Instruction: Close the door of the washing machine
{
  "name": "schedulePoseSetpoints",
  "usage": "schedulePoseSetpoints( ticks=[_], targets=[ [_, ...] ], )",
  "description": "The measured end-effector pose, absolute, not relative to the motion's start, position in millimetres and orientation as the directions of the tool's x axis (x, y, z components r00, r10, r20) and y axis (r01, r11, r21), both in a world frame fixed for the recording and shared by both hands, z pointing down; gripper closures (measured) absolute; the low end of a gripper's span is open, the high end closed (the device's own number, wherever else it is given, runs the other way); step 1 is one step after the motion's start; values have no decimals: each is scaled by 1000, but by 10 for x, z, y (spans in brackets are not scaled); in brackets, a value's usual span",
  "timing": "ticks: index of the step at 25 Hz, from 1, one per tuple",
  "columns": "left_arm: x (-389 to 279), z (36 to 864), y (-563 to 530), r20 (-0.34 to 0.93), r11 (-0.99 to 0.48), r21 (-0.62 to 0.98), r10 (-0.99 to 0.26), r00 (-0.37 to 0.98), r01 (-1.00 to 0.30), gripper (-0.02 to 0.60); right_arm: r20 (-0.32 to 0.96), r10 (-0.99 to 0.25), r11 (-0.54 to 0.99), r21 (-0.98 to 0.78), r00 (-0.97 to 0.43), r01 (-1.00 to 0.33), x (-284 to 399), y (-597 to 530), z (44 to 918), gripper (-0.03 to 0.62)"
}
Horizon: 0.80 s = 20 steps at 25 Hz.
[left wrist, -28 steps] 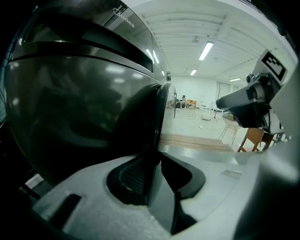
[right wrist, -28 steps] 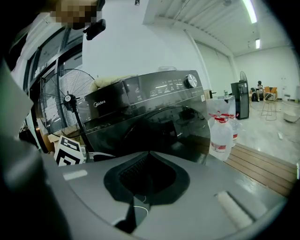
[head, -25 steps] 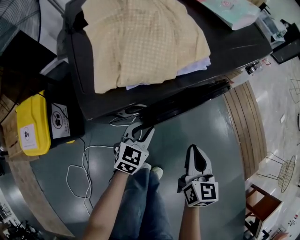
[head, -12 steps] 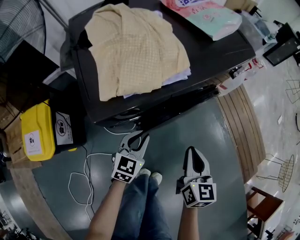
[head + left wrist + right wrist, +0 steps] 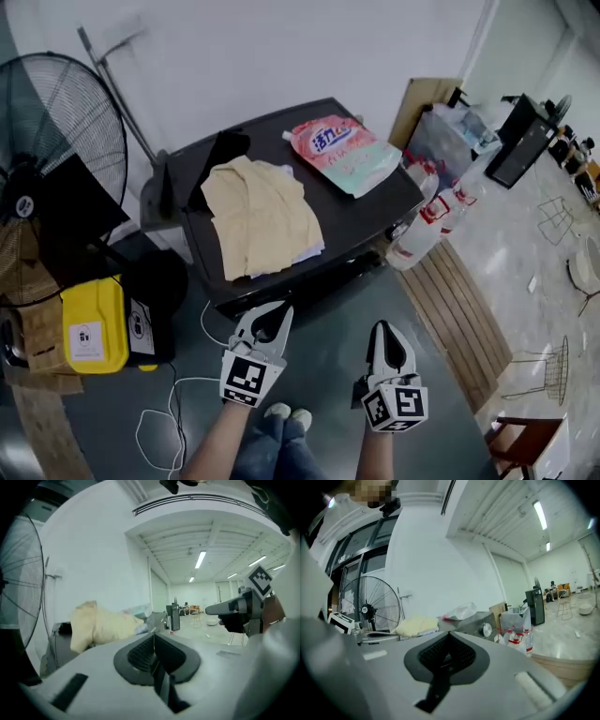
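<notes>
We hold left tool [image 5: 279,316] and right tool [image 5: 387,330] back from the washing machine [image 5: 375,199].
Both tools' jaws are pressed together, empty. Bare floor [image 5: 328,361] lies open ahead, up to its door [image 5: 319,277]. A second ago the left tool's jaws were spread at that door.

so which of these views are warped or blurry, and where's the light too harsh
Head view: fisheye bends the wooden boards, edges dim, washing machine evenly lit and sharp. Left gripper view: black round rim, ceiling strip light blown out, left gripper soft near the lens. Right gripper view: same rim, fan fairly sharp, right gripper blurry up close.
</notes>
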<state>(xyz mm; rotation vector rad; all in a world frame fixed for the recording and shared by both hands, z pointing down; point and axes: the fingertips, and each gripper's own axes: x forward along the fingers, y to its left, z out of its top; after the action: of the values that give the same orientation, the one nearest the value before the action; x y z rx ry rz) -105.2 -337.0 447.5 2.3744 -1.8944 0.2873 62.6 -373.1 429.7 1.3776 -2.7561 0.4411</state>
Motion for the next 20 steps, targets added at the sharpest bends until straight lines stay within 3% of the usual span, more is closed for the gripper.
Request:
schedulePoseSetpoints(
  ticks=[9,20],
  targets=[
    [-1096,2879,-3632,10,-210,-109,-978,211,-972,580,-53,-831,554,-156,-553,-818,974,-3846,2811,580],
    [-957,1945,-3773,-105,-258,-182,-954,280,-949,580,-226,-836,526,-77,-499,-847,1208,-3858,1741,580]
  ],
)
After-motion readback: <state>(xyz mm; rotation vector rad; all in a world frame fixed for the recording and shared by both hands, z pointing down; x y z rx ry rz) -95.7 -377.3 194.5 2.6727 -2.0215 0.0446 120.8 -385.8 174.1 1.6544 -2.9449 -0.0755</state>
